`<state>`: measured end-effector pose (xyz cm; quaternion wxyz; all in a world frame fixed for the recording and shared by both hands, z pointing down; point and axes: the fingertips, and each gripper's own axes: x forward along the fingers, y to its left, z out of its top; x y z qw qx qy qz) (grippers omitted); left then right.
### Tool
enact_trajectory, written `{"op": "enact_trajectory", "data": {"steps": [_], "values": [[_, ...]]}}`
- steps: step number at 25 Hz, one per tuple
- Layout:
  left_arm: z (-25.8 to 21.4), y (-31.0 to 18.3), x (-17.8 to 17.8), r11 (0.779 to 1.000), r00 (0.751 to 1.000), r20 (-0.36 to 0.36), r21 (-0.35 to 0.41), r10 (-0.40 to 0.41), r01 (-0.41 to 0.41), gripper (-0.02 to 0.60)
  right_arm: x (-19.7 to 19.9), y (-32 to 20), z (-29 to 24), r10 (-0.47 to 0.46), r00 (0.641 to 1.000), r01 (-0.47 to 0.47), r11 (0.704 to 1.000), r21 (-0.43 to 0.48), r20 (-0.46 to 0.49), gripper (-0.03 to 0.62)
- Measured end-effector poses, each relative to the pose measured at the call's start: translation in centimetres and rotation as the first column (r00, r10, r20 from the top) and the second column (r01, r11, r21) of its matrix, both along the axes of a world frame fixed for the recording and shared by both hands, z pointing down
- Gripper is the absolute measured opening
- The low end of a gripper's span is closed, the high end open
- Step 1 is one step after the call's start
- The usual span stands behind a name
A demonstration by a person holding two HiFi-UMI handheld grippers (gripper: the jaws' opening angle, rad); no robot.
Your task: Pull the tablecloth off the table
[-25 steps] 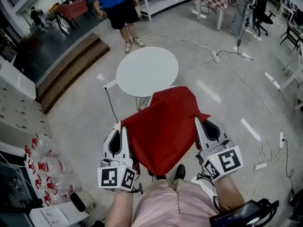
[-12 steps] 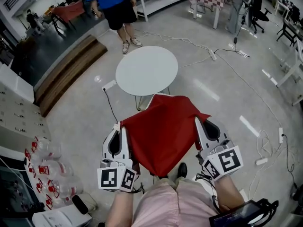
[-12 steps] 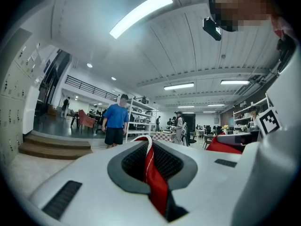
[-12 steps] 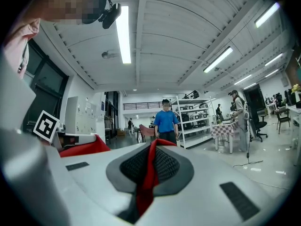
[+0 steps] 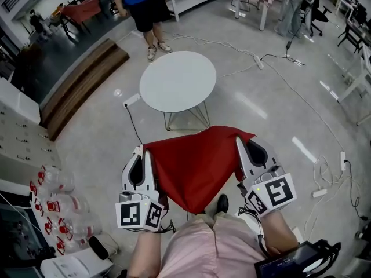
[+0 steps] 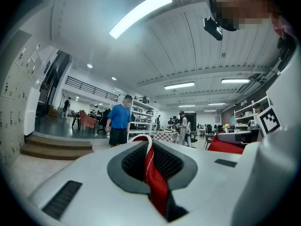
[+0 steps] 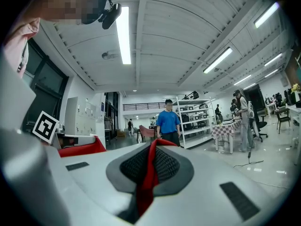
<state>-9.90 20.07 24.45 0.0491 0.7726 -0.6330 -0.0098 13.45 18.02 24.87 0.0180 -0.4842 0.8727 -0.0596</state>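
The red tablecloth point(image 5: 194, 164) hangs spread between my two grippers, off the round white table point(image 5: 178, 81), whose top is bare. Its lower point droops toward my lap. My left gripper point(image 5: 141, 152) is shut on the cloth's left corner, and in the left gripper view a red fold point(image 6: 153, 173) is pinched between the jaws. My right gripper point(image 5: 240, 141) is shut on the right corner, where the right gripper view shows a red strip point(image 7: 148, 173) clamped between the pads. Both grippers point level, toward the table.
A person in a blue shirt and black shorts point(image 5: 142, 4) stands beyond the table. Cables and a power strip point(image 5: 258, 62) run across the floor at right. A wooden step point(image 5: 81, 86) lies at left, plastic bottles point(image 5: 55, 207) at lower left.
The cloth's far edge has dropped back from the table's near rim and now sags between the grippers. The table sits farther up the view. Both grippers stay shut on the cloth.
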Motion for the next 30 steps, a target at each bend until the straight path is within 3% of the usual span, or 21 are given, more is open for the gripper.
{"op": "enact_trajectory", "data": {"steps": [8, 15, 30], "values": [[0.4, 1.6, -1.8, 1.0, 1.0, 0.007, 0.001, -0.001, 0.001, 0.046, -2.0, 1.9, 0.3, 0.004, 1.0, -0.004, 1.0, 0.006, -0.012, 0.025], [-0.3, -1.4, 0.9, 1.0, 1.0, 0.017, -0.001, -0.006, 0.006, 0.046, 0.3, -1.1, -0.3, -0.005, 1.0, 0.005, 1.0, 0.013, -0.023, 0.025], [-0.7, -1.4, -0.2, 1.0, 1.0, 0.01, 0.001, -0.006, 0.006, 0.046, -0.9, -1.2, -1.1, -0.008, 0.999, 0.009, 1.0, 0.028, -0.039, 0.025]]}}
